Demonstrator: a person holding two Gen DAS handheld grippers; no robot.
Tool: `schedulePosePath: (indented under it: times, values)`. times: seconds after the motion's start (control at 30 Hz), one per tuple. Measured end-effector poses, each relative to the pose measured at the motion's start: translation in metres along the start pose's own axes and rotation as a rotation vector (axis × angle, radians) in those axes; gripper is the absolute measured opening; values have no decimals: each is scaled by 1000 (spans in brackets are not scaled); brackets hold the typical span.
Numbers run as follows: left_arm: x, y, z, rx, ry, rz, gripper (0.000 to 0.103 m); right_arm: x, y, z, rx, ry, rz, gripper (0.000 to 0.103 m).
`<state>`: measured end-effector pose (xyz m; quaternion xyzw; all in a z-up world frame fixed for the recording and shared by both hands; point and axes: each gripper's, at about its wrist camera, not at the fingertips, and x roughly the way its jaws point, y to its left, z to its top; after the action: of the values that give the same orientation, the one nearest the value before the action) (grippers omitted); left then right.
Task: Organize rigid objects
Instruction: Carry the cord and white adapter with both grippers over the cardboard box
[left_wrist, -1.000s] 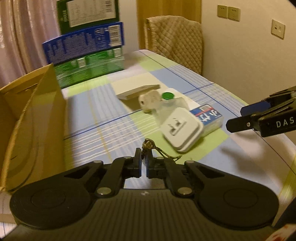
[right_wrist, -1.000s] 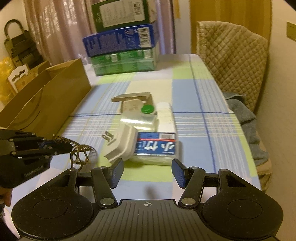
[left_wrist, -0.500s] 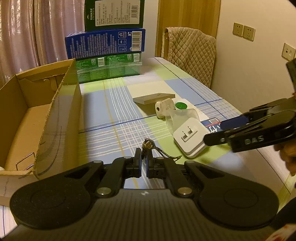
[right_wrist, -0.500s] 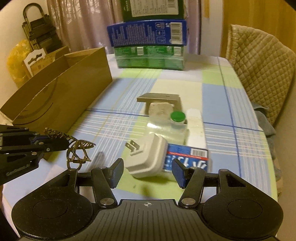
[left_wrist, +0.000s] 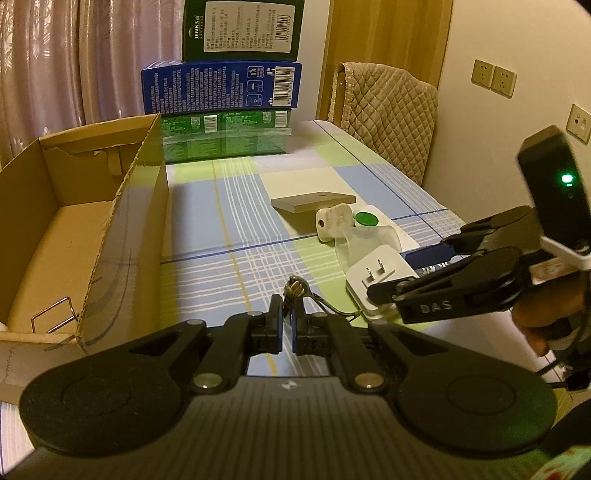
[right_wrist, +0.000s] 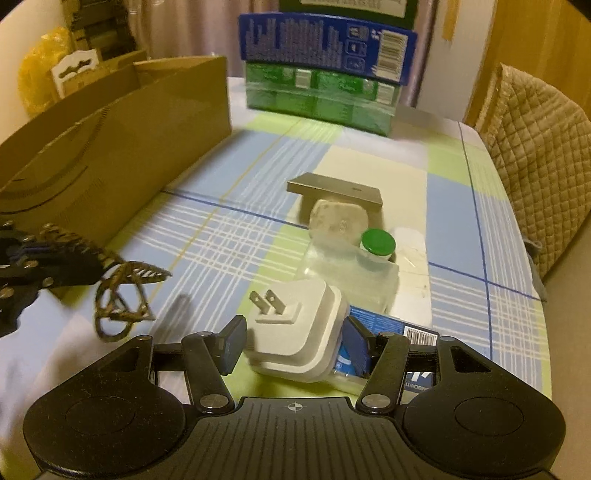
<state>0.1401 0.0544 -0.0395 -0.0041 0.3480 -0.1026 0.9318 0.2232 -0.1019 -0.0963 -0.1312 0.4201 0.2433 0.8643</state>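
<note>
Right wrist view: right gripper (right_wrist: 293, 345) fingers part-open astride the white plug adapter (right_wrist: 295, 328), pads apart; closing comes next. Left gripper (left_wrist: 286, 325) fingers pinch a metal hair clip (right_wrist: 123, 291); cardboard box (left_wrist: 92, 236) next, likely.

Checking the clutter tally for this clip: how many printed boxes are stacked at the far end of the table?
3 visible. A green box sits at the bottom on the table, a blue box lies on it, and a dark green box stands on top. Others could be hidden behind the stack.
</note>
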Motion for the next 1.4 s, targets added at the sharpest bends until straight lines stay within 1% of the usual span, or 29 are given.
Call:
schedulePosePath:
  times: [0.13,0.3,0.4,0.43,0.5,0.7,0.9,1.17,1.4]
  values:
    - [-1,3,0,-9,-4,1,2,6,4,5,13,-2,-25,55]
    - [-2,6,1,-18,-9,2,2,11,9,9,13,-13,-35,55]
    - [-3,7,0,-21,-13,2,2,11,9,11,38,-20,-26,55]
    - [-4,7,0,-21,-14,2,2,10,9,11,39,-24,-25,52]
    - [-5,7,0,-22,-16,2,2,8,10,11,37,-24,-24,50]
    - [-10,7,2,-22,-27,1,2,-3,11,14,52,-43,-17,50]
    - [-20,3,5,-14,-48,4,2,-24,14,22,57,-78,-9,50]
    - [-41,-3,17,0,-89,1,2,-70,17,36,81,-146,5,50]
    - [-64,-3,26,1,-121,8,2,-108,24,42,112,-185,22,50]
